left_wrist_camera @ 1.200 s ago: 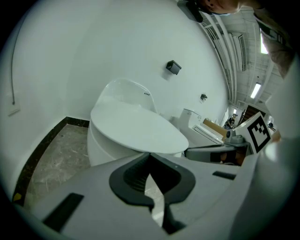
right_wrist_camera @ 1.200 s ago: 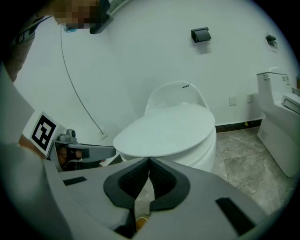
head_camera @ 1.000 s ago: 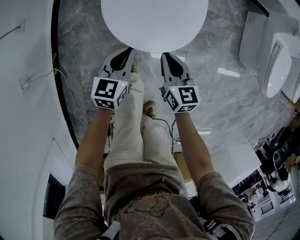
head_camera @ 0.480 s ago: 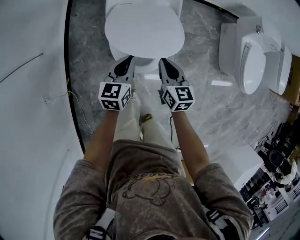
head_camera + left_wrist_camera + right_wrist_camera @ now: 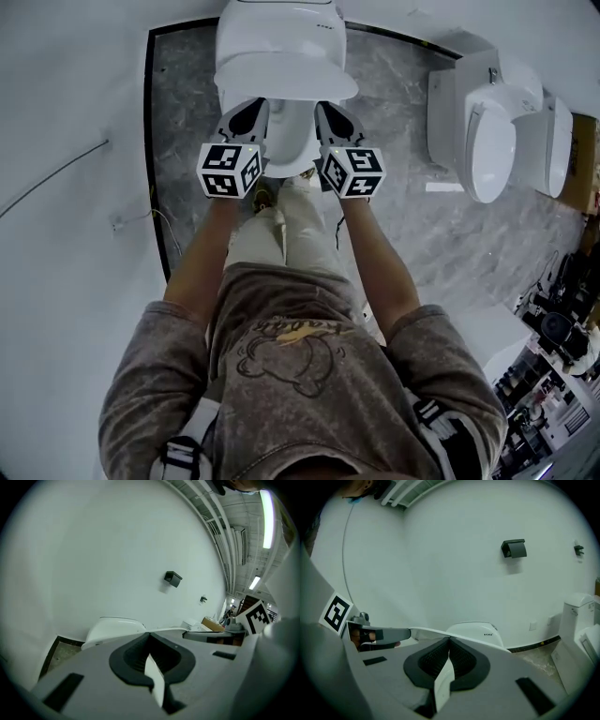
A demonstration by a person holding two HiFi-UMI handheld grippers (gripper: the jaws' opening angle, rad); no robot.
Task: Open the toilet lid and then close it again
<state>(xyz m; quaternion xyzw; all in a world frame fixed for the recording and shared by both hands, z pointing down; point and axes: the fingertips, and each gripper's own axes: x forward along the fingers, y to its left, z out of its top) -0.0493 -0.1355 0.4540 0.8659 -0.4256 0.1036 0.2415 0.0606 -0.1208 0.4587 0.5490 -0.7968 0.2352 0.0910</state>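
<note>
Two hand-held grippers are held side by side in front of a white toilet, seen from above over the person's forearms. The left hand-held gripper (image 5: 249,111) has its jaws pressed fully together, and its own view (image 5: 149,634) shows nothing caught between them. The right hand-held gripper (image 5: 330,111) is closed in the same way and is also empty in its own view (image 5: 450,640). Each carries a cube with black-and-white square markers, the left cube (image 5: 228,171) and the right cube (image 5: 352,172), just above the person's wrists.

Both sets of tips reach the front rim of the toilet lid (image 5: 286,73), one near its left side and one near its right. From the head view the tips sit under that rim. In the right gripper view the lid's thin white edge (image 5: 423,632) runs across just beyond the closed jaws. The lid is partly raised off the toilet bowl (image 5: 292,141), which shows below it between the two grippers. Whether the lid rests on the tips cannot be told for sure.

Behind the lid is the toilet's white rear housing (image 5: 279,21), set against a white wall. The floor (image 5: 412,225) is grey marbled tile. To the right stand two more white fixtures (image 5: 487,141), well apart from the grippers. A small black box (image 5: 514,548) is mounted on the wall.
</note>
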